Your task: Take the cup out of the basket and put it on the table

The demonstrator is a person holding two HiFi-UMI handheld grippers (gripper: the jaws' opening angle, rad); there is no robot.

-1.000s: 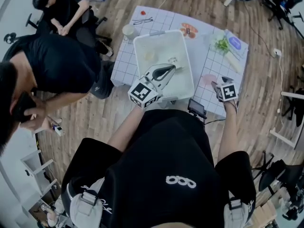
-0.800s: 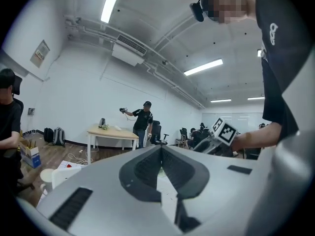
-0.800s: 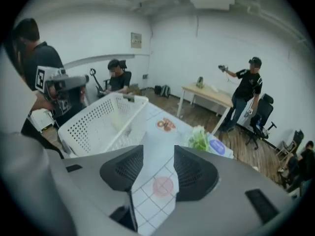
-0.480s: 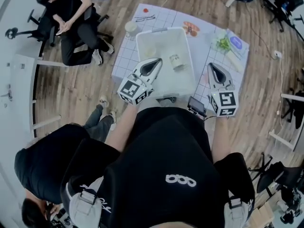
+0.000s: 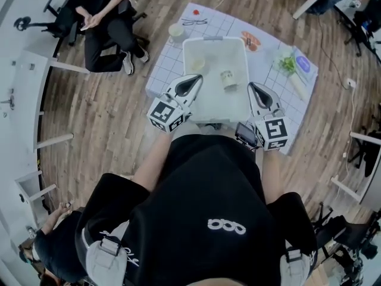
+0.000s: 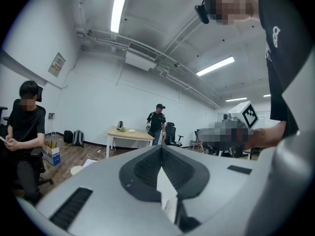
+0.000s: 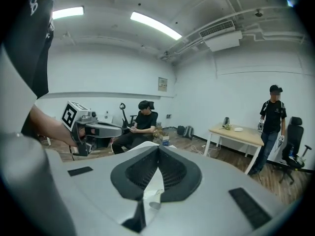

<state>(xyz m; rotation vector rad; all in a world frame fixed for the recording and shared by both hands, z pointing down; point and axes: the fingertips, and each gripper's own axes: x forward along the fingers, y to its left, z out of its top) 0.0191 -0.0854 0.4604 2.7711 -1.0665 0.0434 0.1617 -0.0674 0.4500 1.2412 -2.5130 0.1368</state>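
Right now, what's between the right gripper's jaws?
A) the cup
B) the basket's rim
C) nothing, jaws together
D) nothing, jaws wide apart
C: in the right gripper view the right gripper shows its jaws met tip to tip, having just closed, with nothing between them; the head view shows the cup inside the basket.

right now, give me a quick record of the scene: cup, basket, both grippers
cup: inside the basket, right of centre, not held
basket: white, on the gridded table
left gripper: shut, empty, above the basket's left side
right gripper: jaws just closed, nothing between them, by the basket's right rim
task: not started
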